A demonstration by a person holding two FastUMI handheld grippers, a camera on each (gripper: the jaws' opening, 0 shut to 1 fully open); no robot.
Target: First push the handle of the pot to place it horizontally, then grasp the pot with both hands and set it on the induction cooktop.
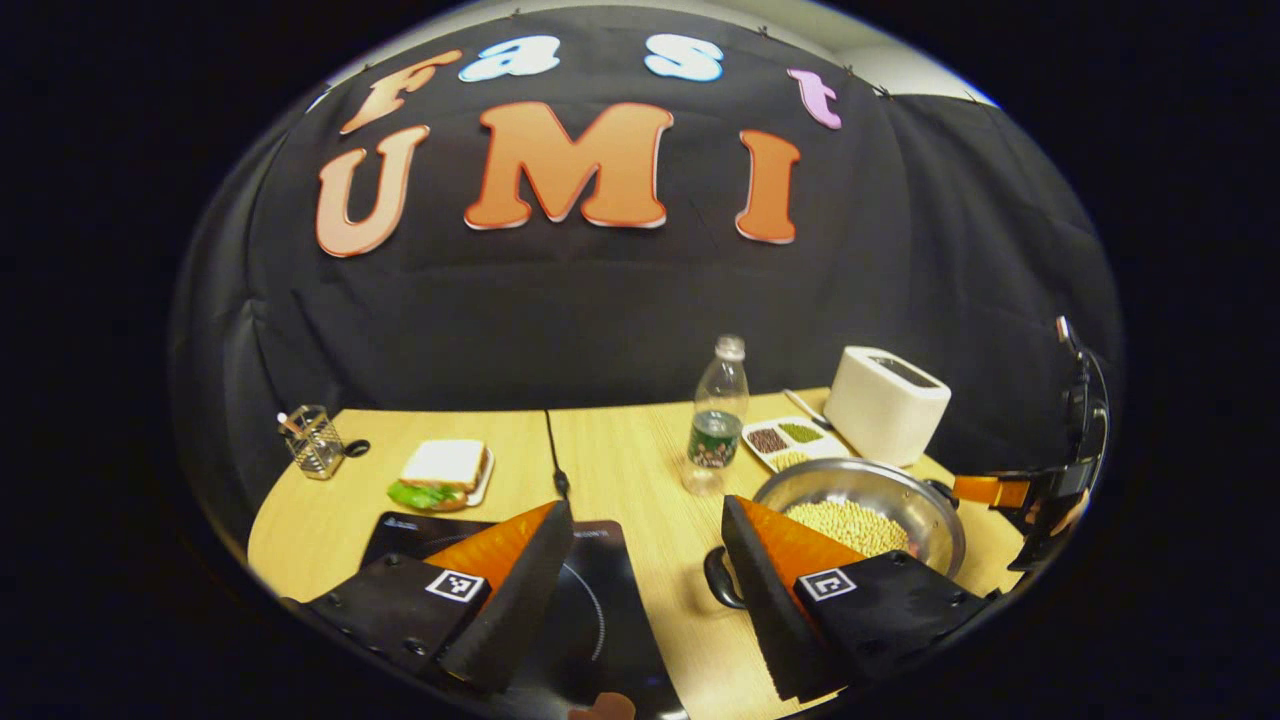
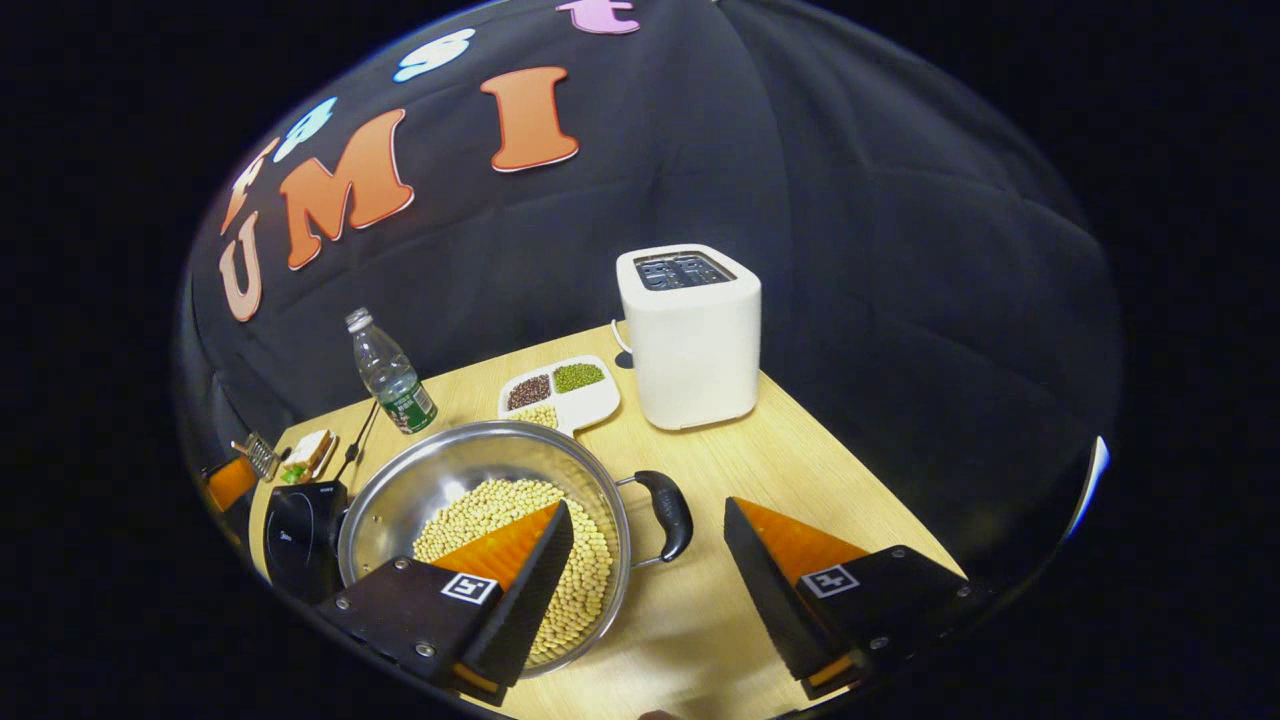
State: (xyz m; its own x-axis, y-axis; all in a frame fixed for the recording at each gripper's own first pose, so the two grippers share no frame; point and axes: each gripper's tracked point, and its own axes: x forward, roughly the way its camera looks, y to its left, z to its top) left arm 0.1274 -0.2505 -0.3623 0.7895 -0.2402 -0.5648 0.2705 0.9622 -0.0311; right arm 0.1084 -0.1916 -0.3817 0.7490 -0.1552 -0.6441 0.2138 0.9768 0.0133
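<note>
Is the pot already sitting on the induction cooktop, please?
No, the pot stands on the wooden table beside the induction cooktop, not on it.

You face black cloth wall (image 1: pixel 620 300), wrinkled, hung behind light wooden tabletop (image 1: pixel 620 470). Pale ceiling strip (image 1: pixel 900 60) shows above cloth at upper right. Your tabletop's near-left corner is rounded, lighting even overhead.
</note>
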